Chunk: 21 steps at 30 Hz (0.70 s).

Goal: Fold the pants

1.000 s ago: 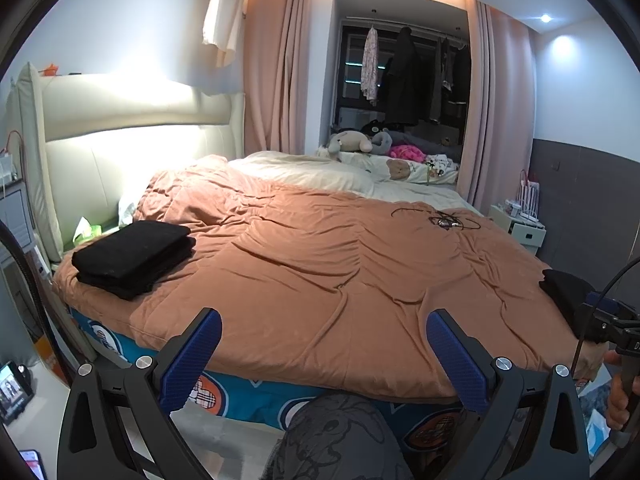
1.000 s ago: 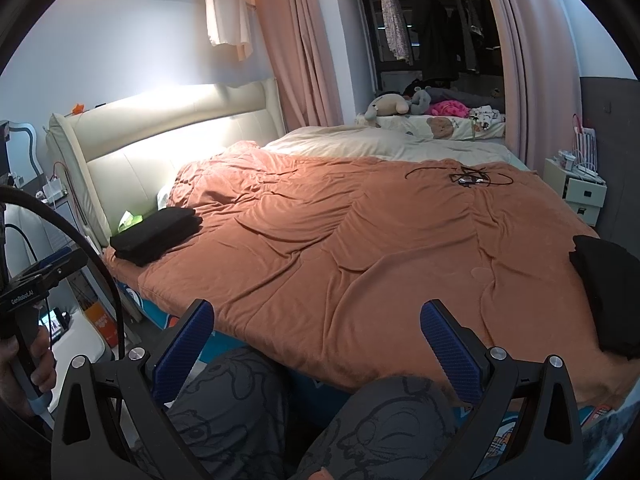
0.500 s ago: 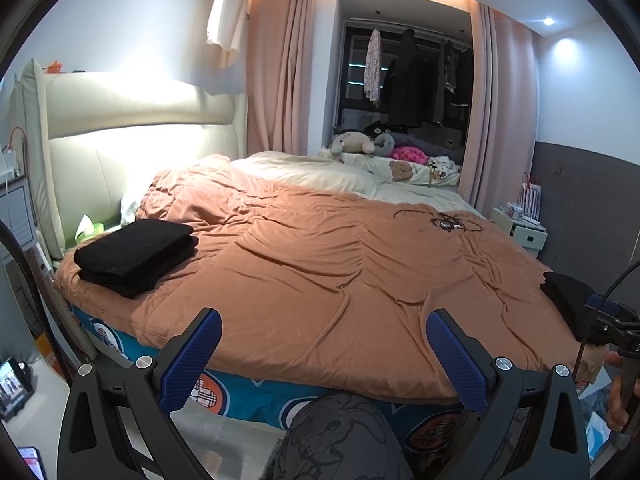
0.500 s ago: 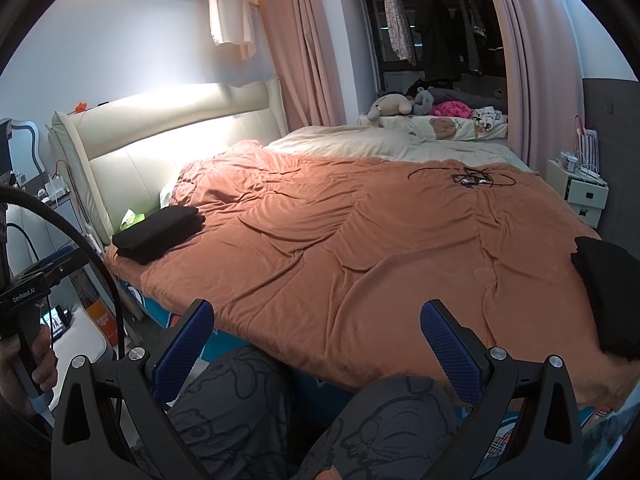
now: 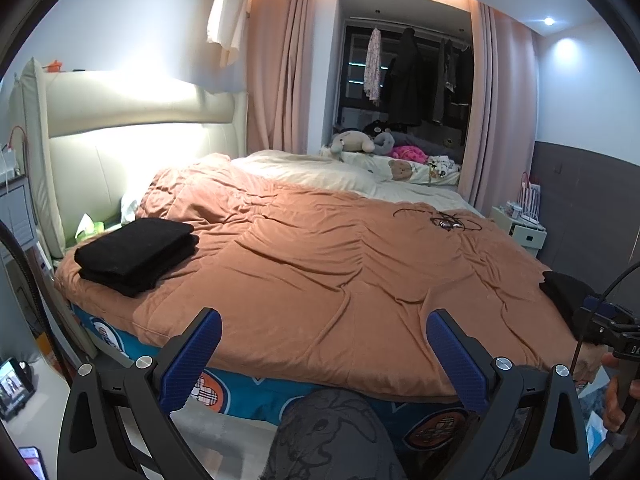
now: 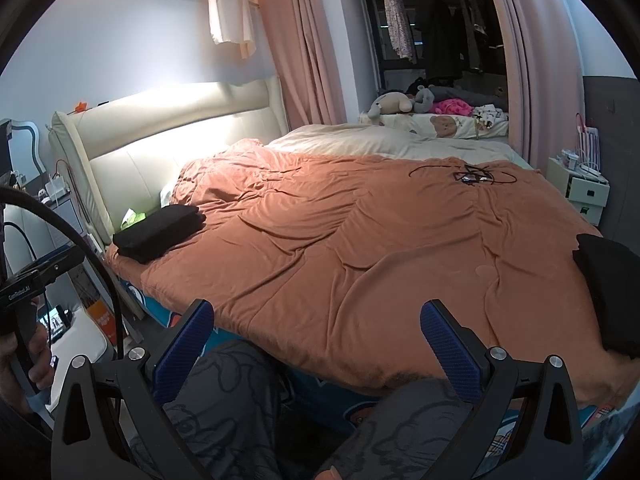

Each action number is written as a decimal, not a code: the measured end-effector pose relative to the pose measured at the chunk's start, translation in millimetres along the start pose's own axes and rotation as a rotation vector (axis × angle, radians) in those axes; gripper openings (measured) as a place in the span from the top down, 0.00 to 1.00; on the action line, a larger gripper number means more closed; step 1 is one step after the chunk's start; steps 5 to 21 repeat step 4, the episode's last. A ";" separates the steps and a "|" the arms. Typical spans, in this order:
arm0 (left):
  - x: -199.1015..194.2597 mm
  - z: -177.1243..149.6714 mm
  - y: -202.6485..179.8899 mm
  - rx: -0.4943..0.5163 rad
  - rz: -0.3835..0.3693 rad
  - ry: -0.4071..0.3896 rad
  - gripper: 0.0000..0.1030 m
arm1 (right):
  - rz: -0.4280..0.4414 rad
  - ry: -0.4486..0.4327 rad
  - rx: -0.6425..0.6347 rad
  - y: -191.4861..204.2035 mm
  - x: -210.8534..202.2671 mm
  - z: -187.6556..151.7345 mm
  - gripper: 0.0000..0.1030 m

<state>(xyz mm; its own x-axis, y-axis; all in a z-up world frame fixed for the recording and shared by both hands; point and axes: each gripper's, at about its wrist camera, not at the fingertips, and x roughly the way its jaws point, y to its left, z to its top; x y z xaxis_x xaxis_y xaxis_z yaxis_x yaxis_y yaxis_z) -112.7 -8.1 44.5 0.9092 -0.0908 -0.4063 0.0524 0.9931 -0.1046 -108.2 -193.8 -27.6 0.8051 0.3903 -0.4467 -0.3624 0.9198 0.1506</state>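
Hovering off the bed's [image 5: 320,280] near edge, the left gripper [image 5: 324,352] and right gripper [image 6: 316,344] gape, holding nothing; folded black pants [image 5: 136,254] lie by its headboard; an unfolded black garment [image 6: 608,292] sits at its right edge.

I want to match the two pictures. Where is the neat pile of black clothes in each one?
Left wrist view: the folded black pile lies at the left, on the orange blanket's near corner.
Right wrist view: the pile lies left of the middle, smaller.
Shared landmark: the tangled black cord.
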 end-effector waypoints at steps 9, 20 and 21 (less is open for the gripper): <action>-0.4 2.6 -1.5 0.017 0.007 0.002 0.00 | 0.004 0.000 0.001 0.2 2.0 -0.3 0.00; -0.4 2.6 -1.5 0.017 0.007 0.002 0.00 | 0.004 0.000 0.001 0.2 2.0 -0.3 0.00; -0.4 2.6 -1.5 0.017 0.007 0.002 0.00 | 0.004 0.000 0.001 0.2 2.0 -0.3 0.00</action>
